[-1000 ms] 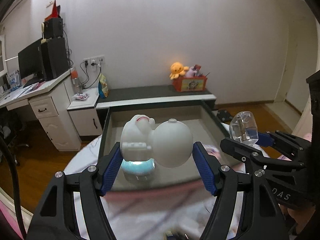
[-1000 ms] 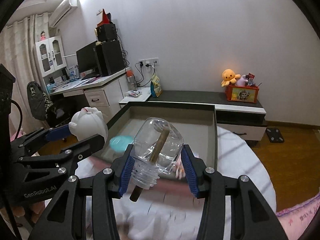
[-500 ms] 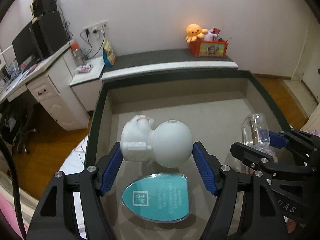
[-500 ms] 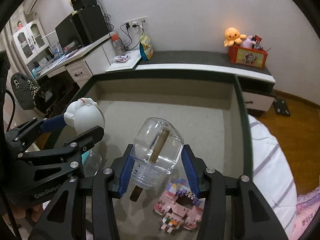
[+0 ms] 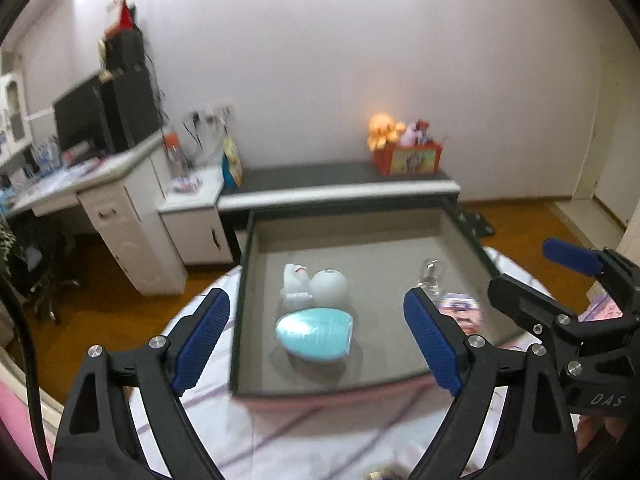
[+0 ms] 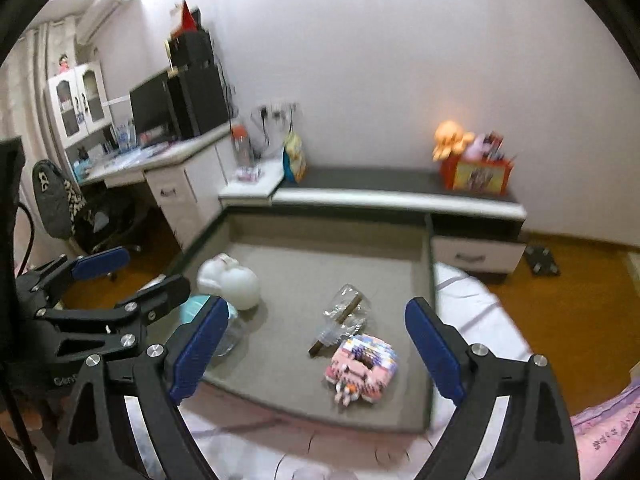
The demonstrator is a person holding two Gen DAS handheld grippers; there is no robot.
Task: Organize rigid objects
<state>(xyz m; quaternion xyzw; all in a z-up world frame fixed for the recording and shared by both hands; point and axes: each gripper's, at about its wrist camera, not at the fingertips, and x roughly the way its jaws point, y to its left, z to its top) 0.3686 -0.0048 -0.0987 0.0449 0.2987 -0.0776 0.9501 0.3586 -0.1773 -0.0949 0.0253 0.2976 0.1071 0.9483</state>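
Note:
A white toy figure with a round ball body (image 5: 314, 286) (image 6: 230, 280) lies in the grey tray (image 5: 360, 240) (image 6: 320, 256), left of centre. A teal oval item (image 5: 314, 332) lies just in front of it. A clear plastic bottle with a brown stick inside (image 6: 345, 312) (image 5: 430, 276) lies on its side at the tray's right. A pink and white block model (image 6: 362, 368) lies in front of the bottle. My left gripper (image 5: 316, 344) is open and empty, held back above the tray's near edge. My right gripper (image 6: 316, 348) is open and empty, also drawn back.
The tray sits on a round table with a white striped cloth (image 5: 280, 432). Behind it are a low dark-topped bench (image 5: 340, 176) with an orange box of plush toys (image 5: 406, 156), and a white desk (image 5: 120, 200) with a monitor at the left. The floor is wood.
Both grippers have opened and pulled back. The white toy dropped from my left gripper into the tray, and the clear bottle from my right gripper now lies in the tray.

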